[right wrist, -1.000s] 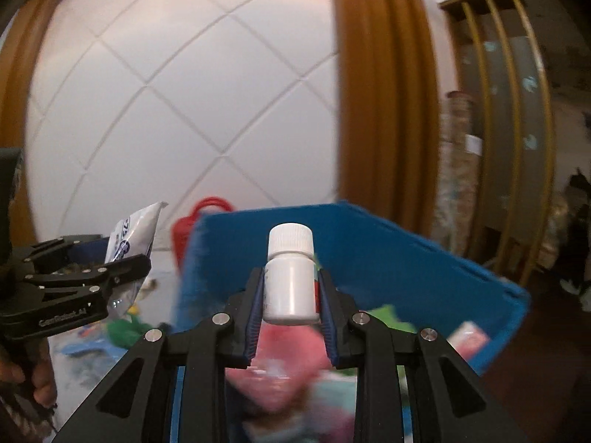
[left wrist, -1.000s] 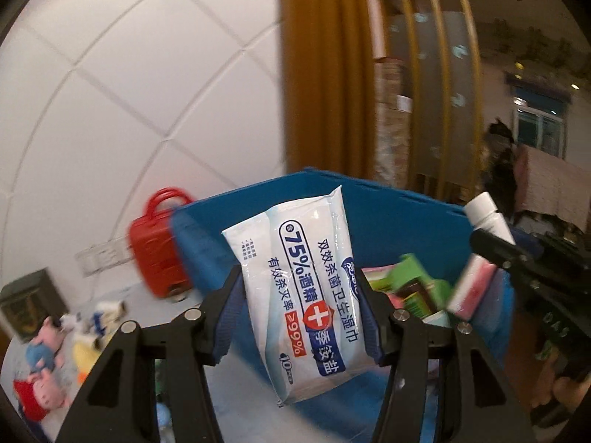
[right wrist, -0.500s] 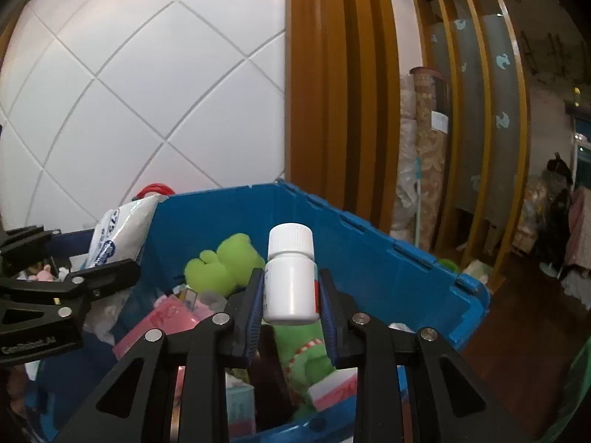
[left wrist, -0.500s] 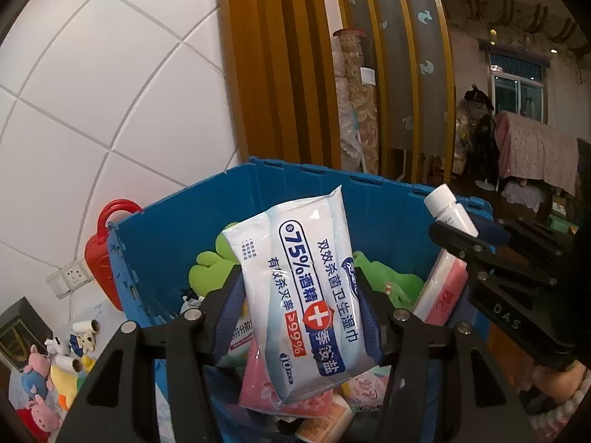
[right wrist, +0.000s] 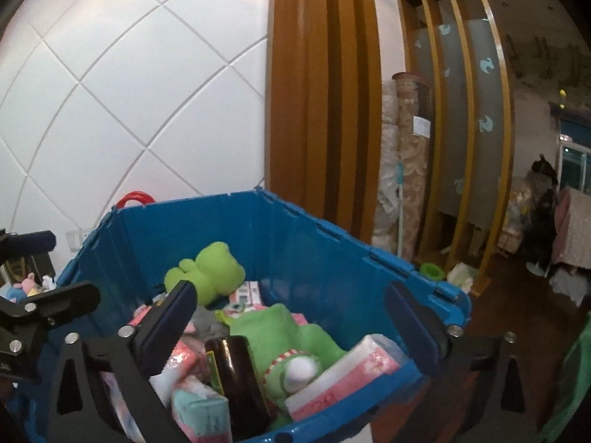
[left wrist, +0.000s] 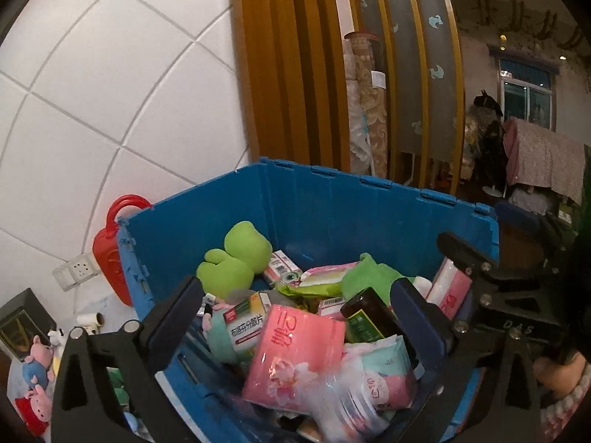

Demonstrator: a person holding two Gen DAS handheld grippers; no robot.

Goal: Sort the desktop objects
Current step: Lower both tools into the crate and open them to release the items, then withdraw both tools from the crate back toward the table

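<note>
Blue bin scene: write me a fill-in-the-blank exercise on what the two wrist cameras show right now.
1. Both grippers hover over a storage bin whose colour is ____.
2. The jaws of the left gripper and right gripper have just been opening, and between them they hold ____.
3. The plush frog near the bin's back wall is coloured ____.
4. The dark bottle lying in the bin is ____ glass.

Missing words: blue; nothing; green; brown

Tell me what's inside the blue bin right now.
The blue bin holds a green frog plush, a pink tissue pack, a dark brown bottle and small boxes. Anything beneath that pile is covered.
</note>
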